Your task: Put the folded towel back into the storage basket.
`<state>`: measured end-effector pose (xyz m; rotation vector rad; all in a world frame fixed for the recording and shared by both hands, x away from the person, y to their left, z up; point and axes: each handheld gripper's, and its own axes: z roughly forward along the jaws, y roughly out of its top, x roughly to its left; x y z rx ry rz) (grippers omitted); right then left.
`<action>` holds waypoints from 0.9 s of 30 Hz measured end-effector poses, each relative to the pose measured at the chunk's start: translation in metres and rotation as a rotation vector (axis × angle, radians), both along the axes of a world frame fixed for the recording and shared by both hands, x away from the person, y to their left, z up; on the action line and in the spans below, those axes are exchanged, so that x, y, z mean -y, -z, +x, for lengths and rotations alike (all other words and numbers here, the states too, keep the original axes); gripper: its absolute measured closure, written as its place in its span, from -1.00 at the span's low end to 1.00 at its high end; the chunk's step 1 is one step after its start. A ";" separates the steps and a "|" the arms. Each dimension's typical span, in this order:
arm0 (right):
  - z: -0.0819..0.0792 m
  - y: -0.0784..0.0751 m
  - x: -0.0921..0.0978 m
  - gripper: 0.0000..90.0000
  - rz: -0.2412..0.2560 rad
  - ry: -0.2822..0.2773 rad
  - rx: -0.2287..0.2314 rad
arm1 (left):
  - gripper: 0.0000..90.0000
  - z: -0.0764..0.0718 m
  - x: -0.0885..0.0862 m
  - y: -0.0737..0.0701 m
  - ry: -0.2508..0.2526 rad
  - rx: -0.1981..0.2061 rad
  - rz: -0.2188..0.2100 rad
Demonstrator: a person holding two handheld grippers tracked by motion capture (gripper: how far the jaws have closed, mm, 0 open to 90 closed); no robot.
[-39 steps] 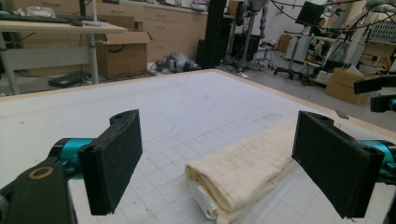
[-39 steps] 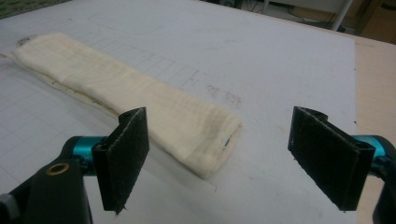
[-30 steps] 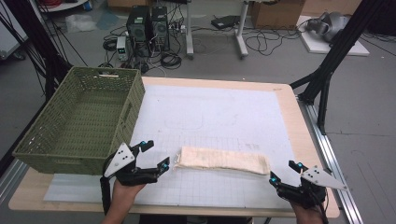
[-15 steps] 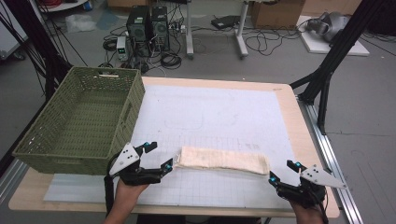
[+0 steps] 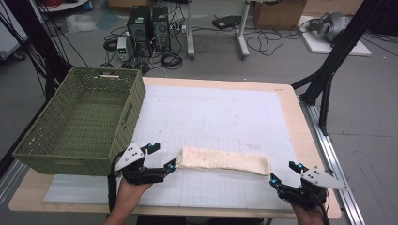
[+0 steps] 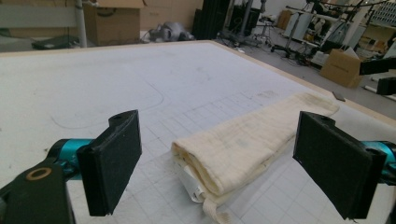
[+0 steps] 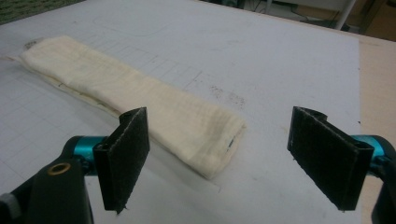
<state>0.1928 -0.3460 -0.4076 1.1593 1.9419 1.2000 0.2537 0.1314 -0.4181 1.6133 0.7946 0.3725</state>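
Lying lengthwise between both grippers was the folded cloth (image 5: 224, 160). Left gripper (image 5: 160, 157) sat just beside its left end, right gripper (image 5: 284, 172) near the other; both gaped empty.

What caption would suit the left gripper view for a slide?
Open left gripper facing the near end of a folded cream cloth on the gridded white mat.

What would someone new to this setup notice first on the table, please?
A folded cream cloth lies near the table's front edge, with an open claw at each end: the left claw close by, the right claw a little apart. A green basket stands at the left.
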 end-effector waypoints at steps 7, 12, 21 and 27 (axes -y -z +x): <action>0.000 0.000 0.000 -0.56 -0.003 -0.001 -0.004 | -0.65 0.012 0.010 0.000 0.039 -0.065 0.025; 0.000 0.000 0.001 -0.56 -0.006 0.003 -0.008 | -0.64 0.023 0.017 0.003 0.040 -0.113 0.048; 0.000 0.001 0.001 -0.56 -0.014 0.004 -0.018 | -0.48 0.044 0.040 0.018 0.005 -0.245 0.166; 0.000 0.001 0.001 -0.56 -0.019 0.004 -0.016 | -0.43 0.050 0.051 0.026 -0.012 -0.317 0.232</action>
